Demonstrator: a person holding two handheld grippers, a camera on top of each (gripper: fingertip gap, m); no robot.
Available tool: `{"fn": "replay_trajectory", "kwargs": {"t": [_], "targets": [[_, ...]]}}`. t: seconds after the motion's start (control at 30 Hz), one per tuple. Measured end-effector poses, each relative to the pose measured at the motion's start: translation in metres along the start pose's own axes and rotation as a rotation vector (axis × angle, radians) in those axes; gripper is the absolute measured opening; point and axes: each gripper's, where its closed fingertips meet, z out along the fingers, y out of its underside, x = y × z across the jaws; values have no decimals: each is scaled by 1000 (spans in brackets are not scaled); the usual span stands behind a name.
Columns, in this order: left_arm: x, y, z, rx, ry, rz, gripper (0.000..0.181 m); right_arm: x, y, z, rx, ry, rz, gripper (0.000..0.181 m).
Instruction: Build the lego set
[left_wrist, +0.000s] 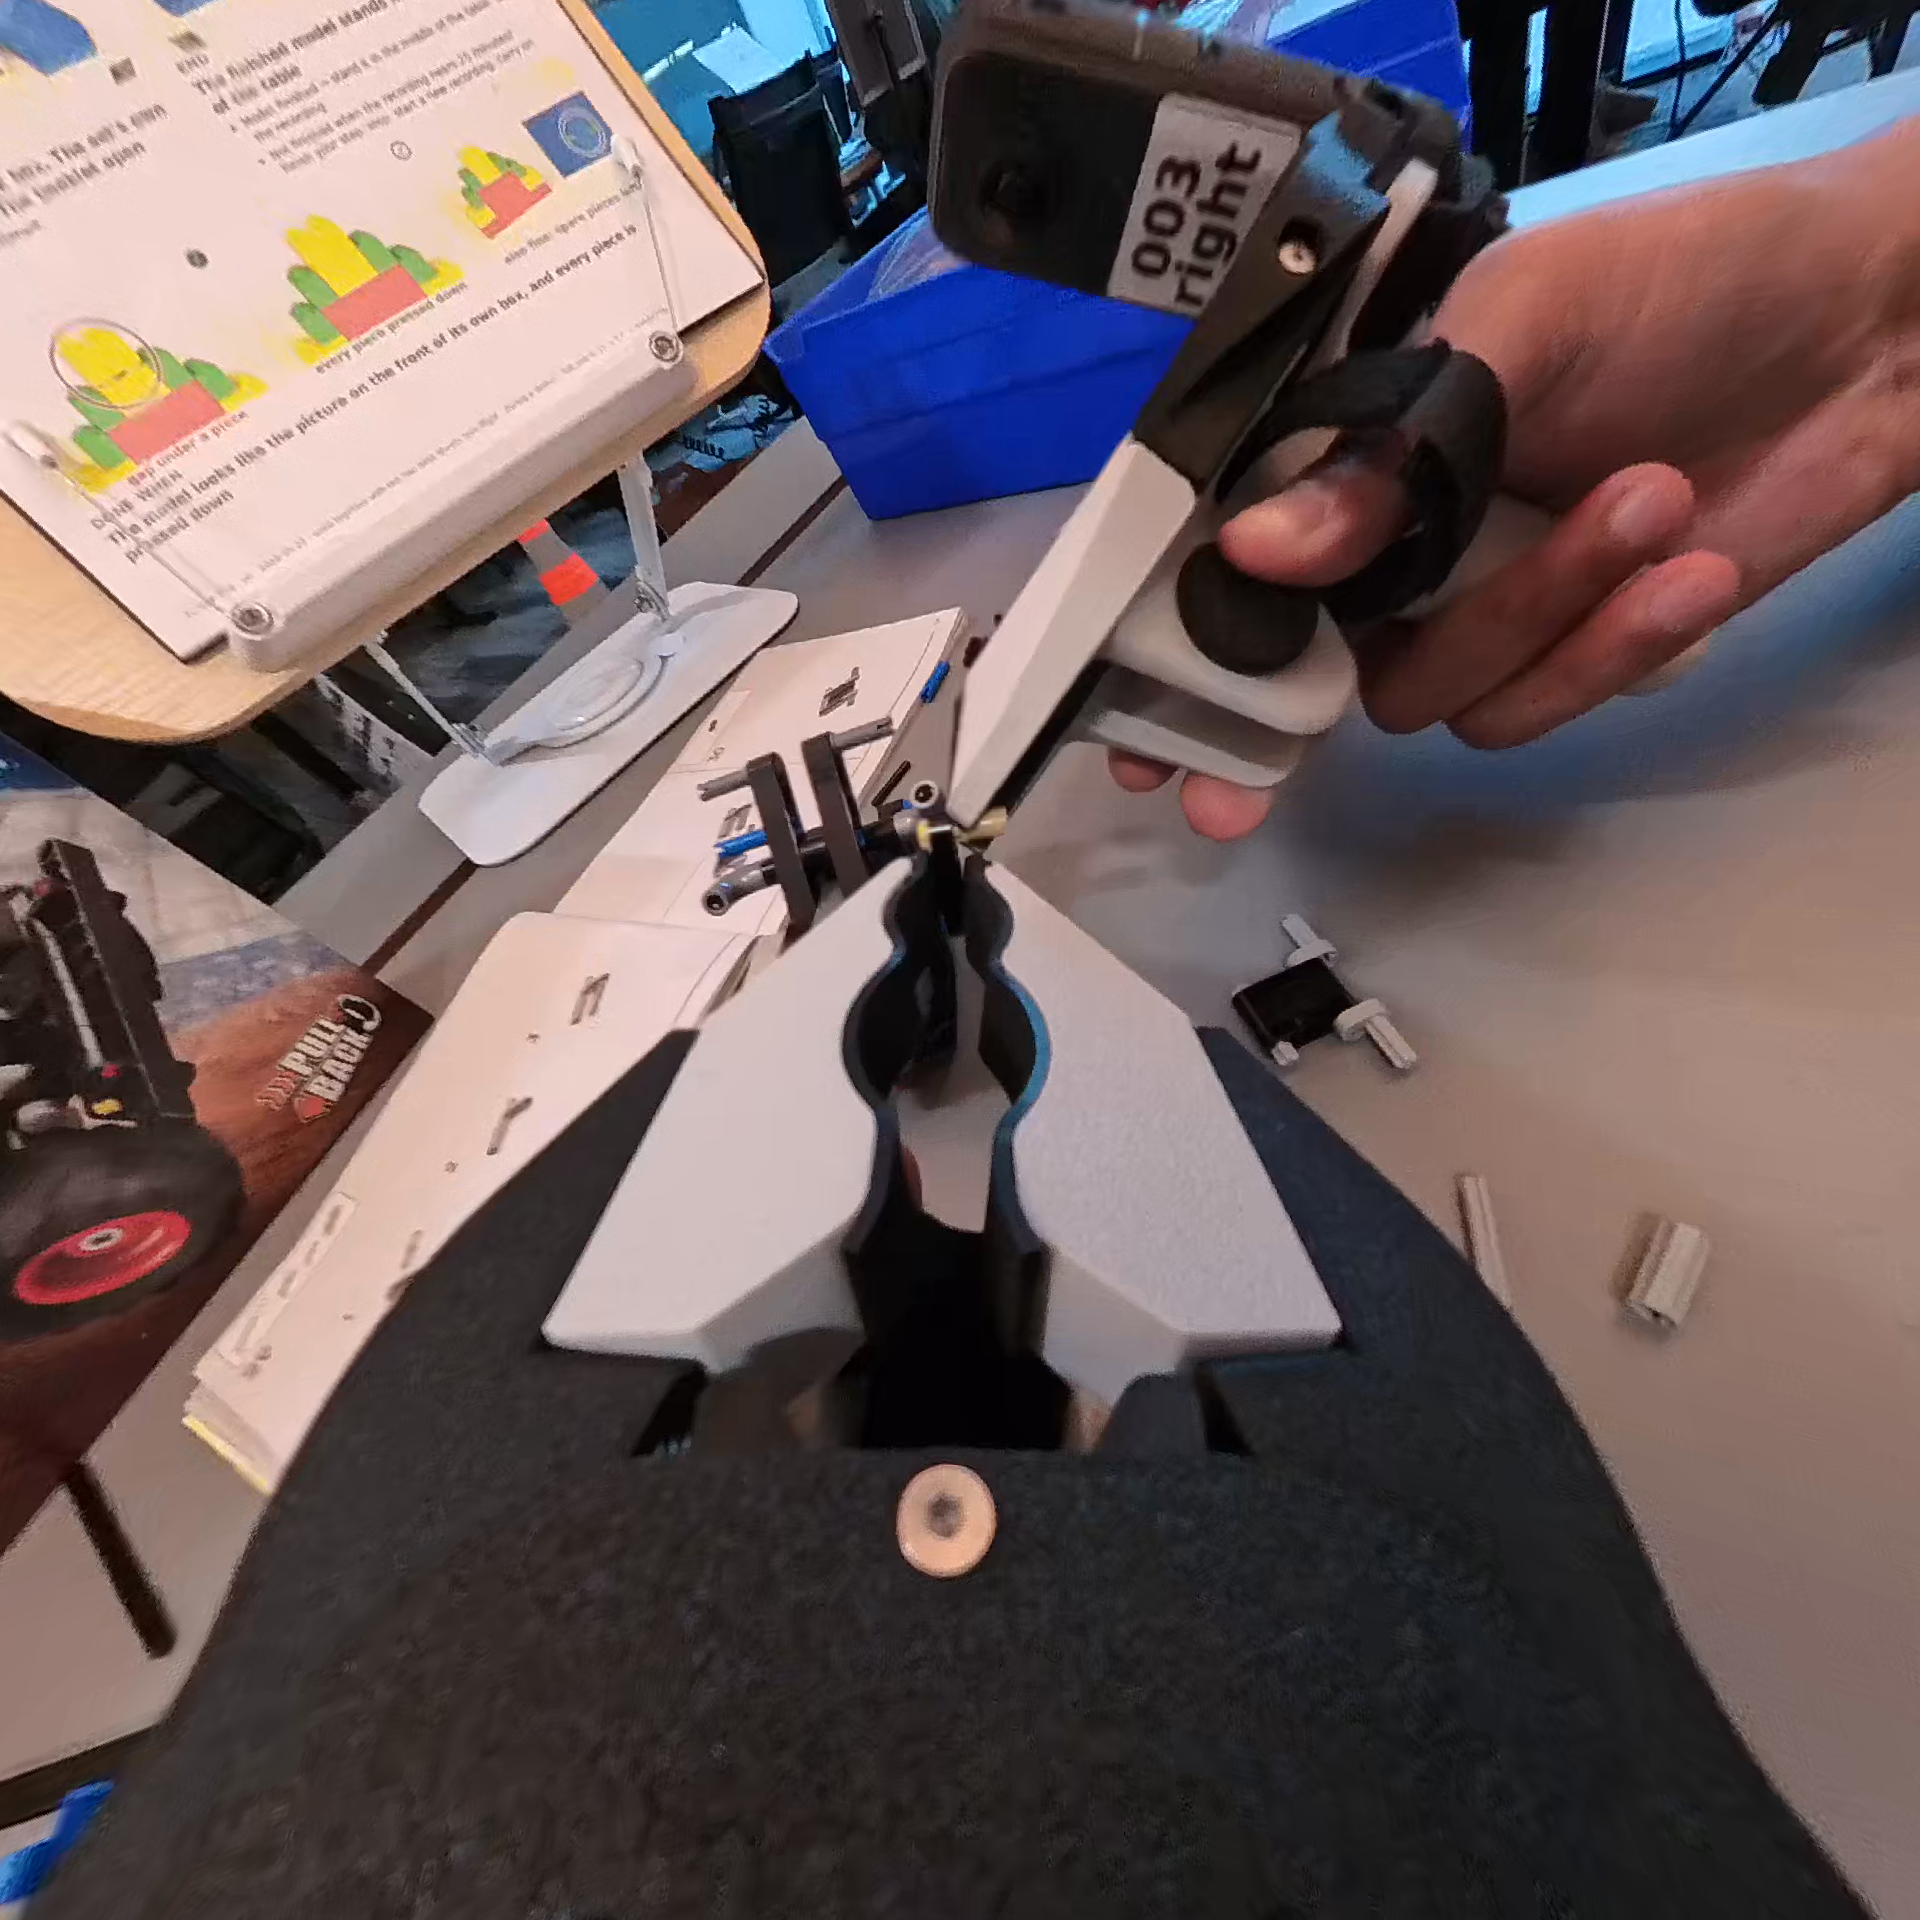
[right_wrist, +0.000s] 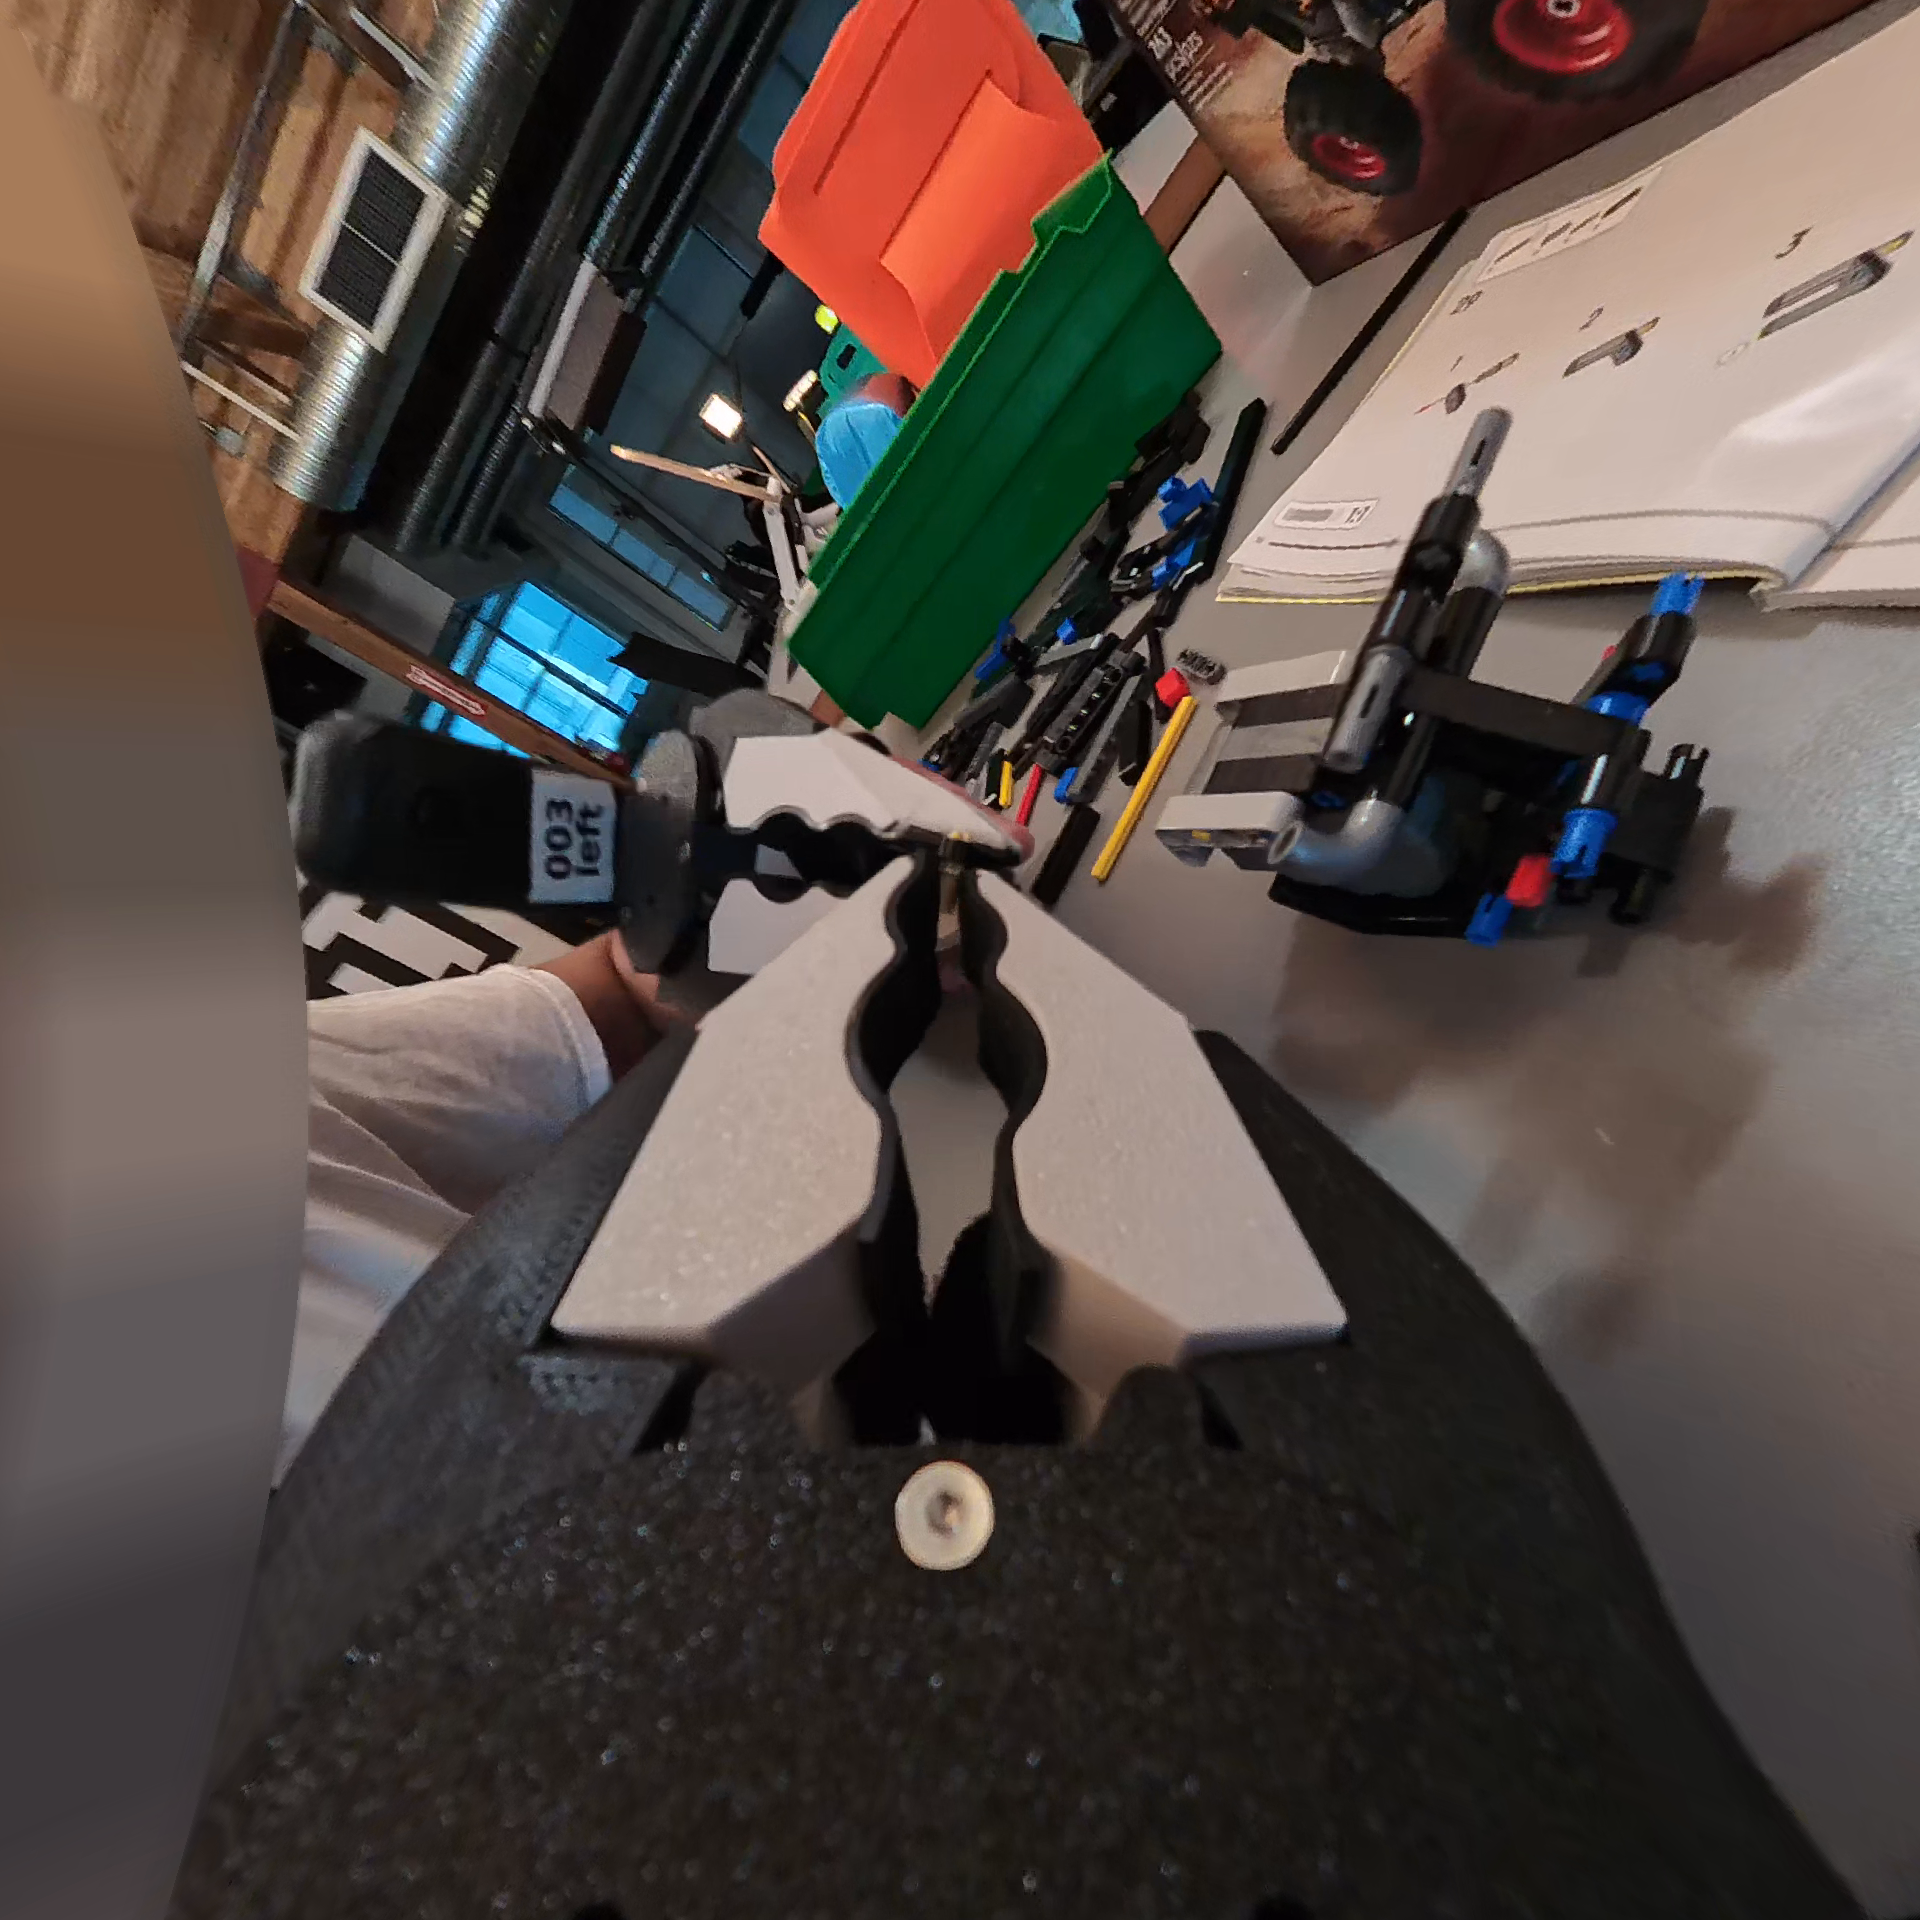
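Note:
My left gripper (left_wrist: 940, 868) is shut on a small black piece (left_wrist: 943, 883) held upright at its tips. My right gripper (left_wrist: 971, 816) comes in from the upper right, a hand around it, and its tips meet the left ones. In the right wrist view my right gripper (right_wrist: 951, 868) is shut on a small tan pin (right_wrist: 951, 847), touching the left gripper (right_wrist: 982, 831). The tan pin also shows in the left wrist view (left_wrist: 985, 824). The part-built black, grey and blue model (right_wrist: 1486, 769) stands on the table beyond, apart from both grippers.
An open instruction booklet (right_wrist: 1662, 416) and the set's box (left_wrist: 156, 1091) lie on the left. A pile of loose pieces (right_wrist: 1101, 665) sits by a green bin (right_wrist: 997, 457). A blue bin (left_wrist: 966, 384), a sheet on a stand (left_wrist: 364, 312), a black-and-grey piece (left_wrist: 1314, 1003) and a grey connector (left_wrist: 1662, 1273) are nearby. The grippers are tip to tip, or close to it. The grey connector (left_wrist: 1662, 1273) is about 12 centimetres from both grippers' fingertips.

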Motion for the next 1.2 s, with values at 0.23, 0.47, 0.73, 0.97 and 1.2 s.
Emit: {"fn": "replay_trajectory", "kwargs": {"t": [0.23,0.47,0.73,0.97,1.2], "targets": [[14,4,1,4,164,-96,2,-11,8,-14,-179,85,-694,28],[27,5,-2,2,230,-60,2,8,28,-14,-326,242,-1018,25],[36,9,-2,-25,269,-26,2,9,34,-15,-357,289,-1214,24],[43,12,0,-50,268,36,2,11,37,-14,-395,342,-1314,24],[42,13,1,-57,262,30,2,9,41,-14,-404,333,-1329,23]]}}
